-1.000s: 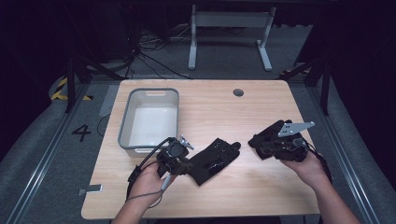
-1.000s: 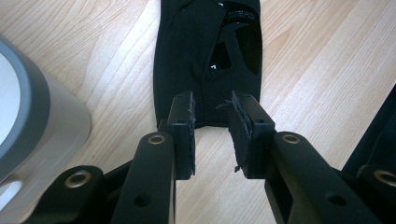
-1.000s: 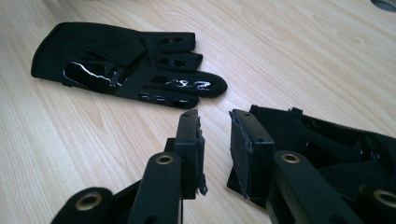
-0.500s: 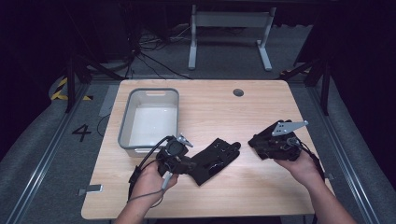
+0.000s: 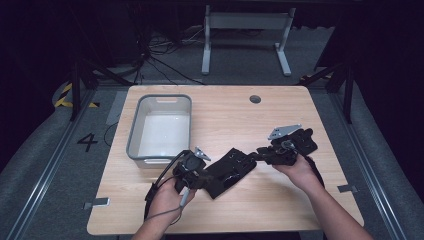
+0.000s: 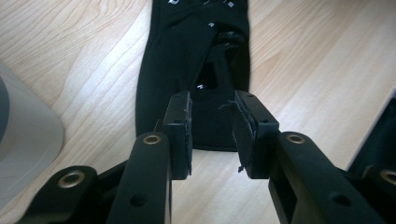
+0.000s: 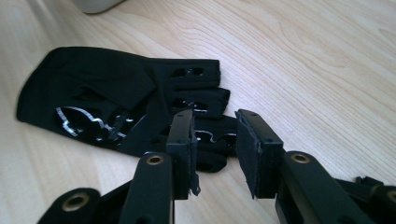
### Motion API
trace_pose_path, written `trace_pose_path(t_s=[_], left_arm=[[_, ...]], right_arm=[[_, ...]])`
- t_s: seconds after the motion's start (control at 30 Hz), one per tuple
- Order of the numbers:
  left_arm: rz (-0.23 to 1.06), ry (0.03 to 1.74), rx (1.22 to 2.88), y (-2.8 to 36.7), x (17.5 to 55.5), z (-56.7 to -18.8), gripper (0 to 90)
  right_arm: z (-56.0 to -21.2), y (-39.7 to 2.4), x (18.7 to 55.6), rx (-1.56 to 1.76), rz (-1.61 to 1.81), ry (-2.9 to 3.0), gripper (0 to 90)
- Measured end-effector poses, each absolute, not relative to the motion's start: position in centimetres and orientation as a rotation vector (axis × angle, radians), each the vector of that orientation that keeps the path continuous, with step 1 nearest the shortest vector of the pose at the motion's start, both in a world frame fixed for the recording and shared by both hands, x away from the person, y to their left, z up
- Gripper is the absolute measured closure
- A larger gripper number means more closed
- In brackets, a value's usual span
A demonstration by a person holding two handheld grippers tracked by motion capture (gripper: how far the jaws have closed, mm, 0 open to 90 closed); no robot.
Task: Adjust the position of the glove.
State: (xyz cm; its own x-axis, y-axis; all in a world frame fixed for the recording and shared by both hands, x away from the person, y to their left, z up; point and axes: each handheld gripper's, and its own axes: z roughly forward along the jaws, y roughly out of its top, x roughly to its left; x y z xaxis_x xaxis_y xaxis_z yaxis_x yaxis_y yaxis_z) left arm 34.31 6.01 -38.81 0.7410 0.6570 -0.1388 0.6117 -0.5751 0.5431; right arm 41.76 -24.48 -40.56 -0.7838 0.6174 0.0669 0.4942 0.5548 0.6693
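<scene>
A black fingerless glove [image 5: 231, 170] with shiny silver print lies flat on the wooden table [image 5: 225, 120]. My left gripper [image 5: 211, 175] is at its cuff end. In the left gripper view the jaws [image 6: 212, 128] stand apart over the cuff of the glove [image 6: 187, 56], and the pads do not press it. My right gripper [image 5: 257, 153] reaches in from the right toward the finger end. Its jaws [image 7: 215, 140] have just been opening, with the glove's [image 7: 107, 102] short finger stubs lying between and beyond the tips, untouched.
A grey plastic bin [image 5: 134, 135] with a white inside stands at the table's left, just behind the left hand; its corner [image 6: 23, 140] is close beside the left jaws. A round cable hole [image 5: 255, 99] sits at the far middle. Bare wood lies right of the glove.
The right hand has moved left and slightly down, up to the glove's finger end, and its jaws have widened. The left hand and the glove have kept still.
</scene>
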Motion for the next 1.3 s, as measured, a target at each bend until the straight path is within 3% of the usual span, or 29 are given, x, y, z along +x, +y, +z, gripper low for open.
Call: trace_pose_path(t_s=[0.67,0.93,1.3], left_arm=[[0.013,1.050,2.422,5.9,35.3,-41.6,64.1],[0.018,1.061,2.411,5.8,35.3,-41.8,59.5],[-0.006,1.057,2.466,4.2,35.5,-43.5,49.5]], right_arm=[[-44.2,-23.6,45.4,1.086,0.860,2.673,63.5],[-44.2,-23.4,45.3,1.079,0.860,2.700,77.4],[-44.1,-23.1,45.1,1.050,0.841,2.700,79.4]])
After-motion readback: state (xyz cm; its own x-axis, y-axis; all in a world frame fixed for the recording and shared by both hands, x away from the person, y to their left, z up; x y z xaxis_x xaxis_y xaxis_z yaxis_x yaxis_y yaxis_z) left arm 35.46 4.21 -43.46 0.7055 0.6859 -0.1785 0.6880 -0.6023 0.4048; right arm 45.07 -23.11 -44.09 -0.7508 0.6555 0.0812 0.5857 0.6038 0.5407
